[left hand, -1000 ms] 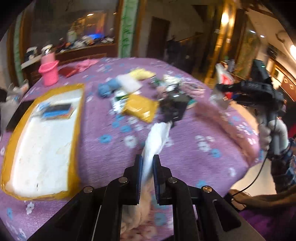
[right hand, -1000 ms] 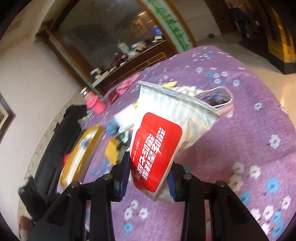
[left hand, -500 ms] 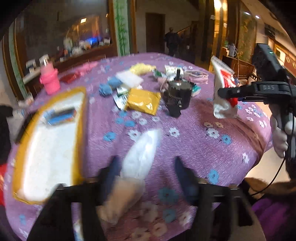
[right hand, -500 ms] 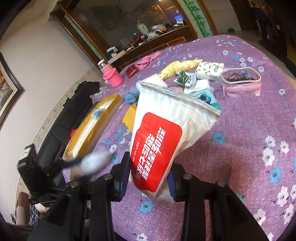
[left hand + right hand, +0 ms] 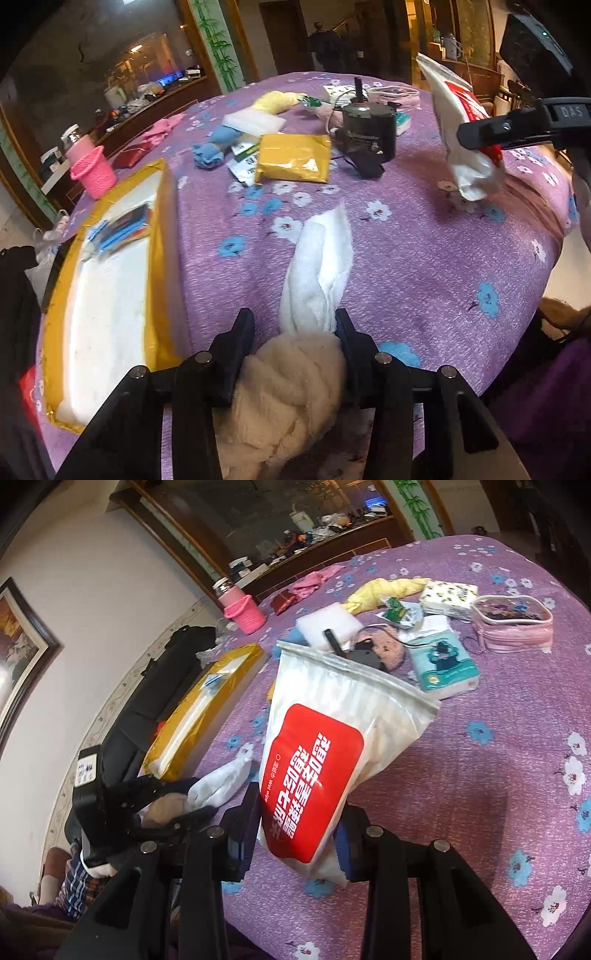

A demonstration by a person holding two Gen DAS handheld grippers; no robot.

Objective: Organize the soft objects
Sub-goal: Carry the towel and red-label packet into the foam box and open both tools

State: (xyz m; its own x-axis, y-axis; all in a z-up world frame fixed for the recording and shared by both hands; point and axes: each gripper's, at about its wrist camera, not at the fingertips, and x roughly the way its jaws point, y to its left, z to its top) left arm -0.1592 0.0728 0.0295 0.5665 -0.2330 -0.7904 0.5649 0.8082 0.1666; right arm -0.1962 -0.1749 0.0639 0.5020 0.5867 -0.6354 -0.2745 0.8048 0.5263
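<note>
White fleecy cloth (image 5: 321, 258) lies stretched on the purple flowered tablecloth (image 5: 424, 258), its long axis running straight ahead from the left gripper (image 5: 293, 317), far tip pointing toward the clutter at mid-table. At its near end sits a cream woolly bundle (image 5: 291, 373), lodged between the left jaws. Whether cloth and bundle are one piece cannot be told.

The left jaws have just been closing and now stand partway apart, the bundle filling the gap and lying against both pads, which reads as a grip on the thick end. The cloth's base brushes the right-hand finger only.

Any lift or drag would follow that forward axis, and the left hand is plainly the nearer. The right gripper (image 5: 299, 830) is well apart over the table's right side and occupied — clenched on a white plastic wet-wipe pack with a red label (image 5: 314, 768), held tilted above the tablecloth.
</note>
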